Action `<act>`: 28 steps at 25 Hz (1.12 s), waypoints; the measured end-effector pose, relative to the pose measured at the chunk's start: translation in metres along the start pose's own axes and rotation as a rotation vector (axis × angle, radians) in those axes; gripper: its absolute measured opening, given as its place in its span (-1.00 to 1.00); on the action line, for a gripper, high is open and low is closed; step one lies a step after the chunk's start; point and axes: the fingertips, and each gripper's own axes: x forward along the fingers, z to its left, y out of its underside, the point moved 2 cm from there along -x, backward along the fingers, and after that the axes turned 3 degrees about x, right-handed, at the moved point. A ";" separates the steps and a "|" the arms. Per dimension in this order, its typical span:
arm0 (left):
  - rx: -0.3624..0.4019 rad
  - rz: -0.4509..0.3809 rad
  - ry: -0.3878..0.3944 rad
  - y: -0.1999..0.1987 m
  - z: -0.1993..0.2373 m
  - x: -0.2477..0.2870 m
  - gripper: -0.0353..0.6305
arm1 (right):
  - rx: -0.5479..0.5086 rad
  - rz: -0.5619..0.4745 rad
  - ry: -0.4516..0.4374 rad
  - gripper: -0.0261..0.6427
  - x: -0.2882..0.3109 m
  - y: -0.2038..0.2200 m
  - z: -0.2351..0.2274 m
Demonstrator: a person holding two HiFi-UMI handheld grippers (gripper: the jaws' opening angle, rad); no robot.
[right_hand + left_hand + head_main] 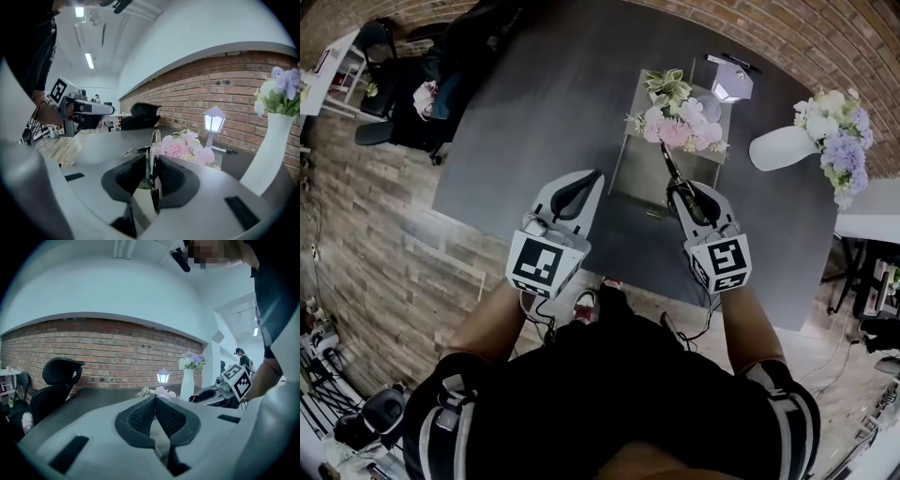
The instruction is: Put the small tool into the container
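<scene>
metal, spring-loaded implement [153, 138] pinched edge-on in right tool [151, 158]; left tool [155, 414] closed on nothing. likely to twist free or snag flowers [677, 127] crowding container [639, 176] if lowered carelessly.

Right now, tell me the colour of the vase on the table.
White. The vase shows best in the right gripper view.

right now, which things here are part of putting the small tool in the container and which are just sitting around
Job:
small tool, clamped in the right gripper
grey container

Lying about:
pink flowers
lantern lamp
white vase
office chair
left gripper, shut and empty
</scene>
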 end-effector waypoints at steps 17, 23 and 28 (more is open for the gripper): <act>-0.004 0.045 -0.019 0.005 -0.005 -0.005 -0.87 | -0.159 0.261 0.013 -0.66 0.062 0.052 -0.003; -0.001 0.044 -0.012 0.002 -0.007 -0.010 -0.87 | -0.172 0.368 -0.012 -0.64 0.072 0.071 0.002; 0.004 0.033 0.007 -0.005 -0.014 -0.013 -0.87 | -0.198 0.378 -0.044 -0.59 0.075 0.077 0.006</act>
